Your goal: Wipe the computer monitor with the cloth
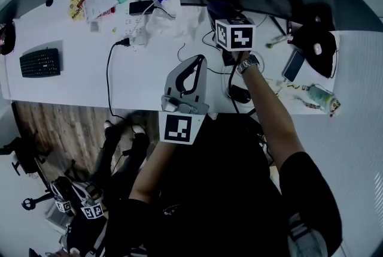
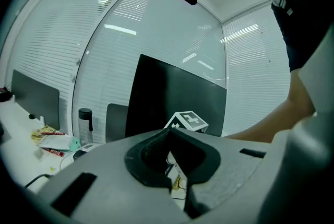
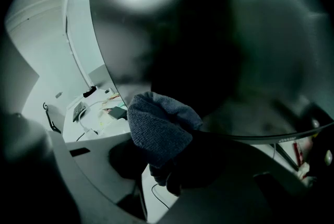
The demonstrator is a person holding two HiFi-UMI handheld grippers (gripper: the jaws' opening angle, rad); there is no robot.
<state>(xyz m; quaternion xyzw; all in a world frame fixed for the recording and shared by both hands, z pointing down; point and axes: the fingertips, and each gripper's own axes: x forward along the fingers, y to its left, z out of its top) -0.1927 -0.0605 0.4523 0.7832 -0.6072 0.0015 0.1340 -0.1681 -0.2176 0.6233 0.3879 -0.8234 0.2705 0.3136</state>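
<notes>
Grey cloth (image 3: 156, 129) fills the foreground of the right gripper view. It is pinched between the jaws of the right gripper (image 3: 166, 168), and a rounded bulge protrudes past the jaw tips. Directly beyond the bulge, the dark screen of the monitor (image 3: 224, 40) occupies the upper and right part of the frame. Contact between cloth and screen cannot be confirmed; at most they are just apart. The left gripper (image 1: 200, 60), at the centre of the head view, has its jaws pressed together on nothing. It hovers over the white desk (image 1: 72, 79), short of the monitor. Probable risks: a hard jaw edge reaches the screen if the bulge compresses; excess pressure tilts the monitor; the forearm snags the cables (image 1: 230, 83) beneath it.
</notes>
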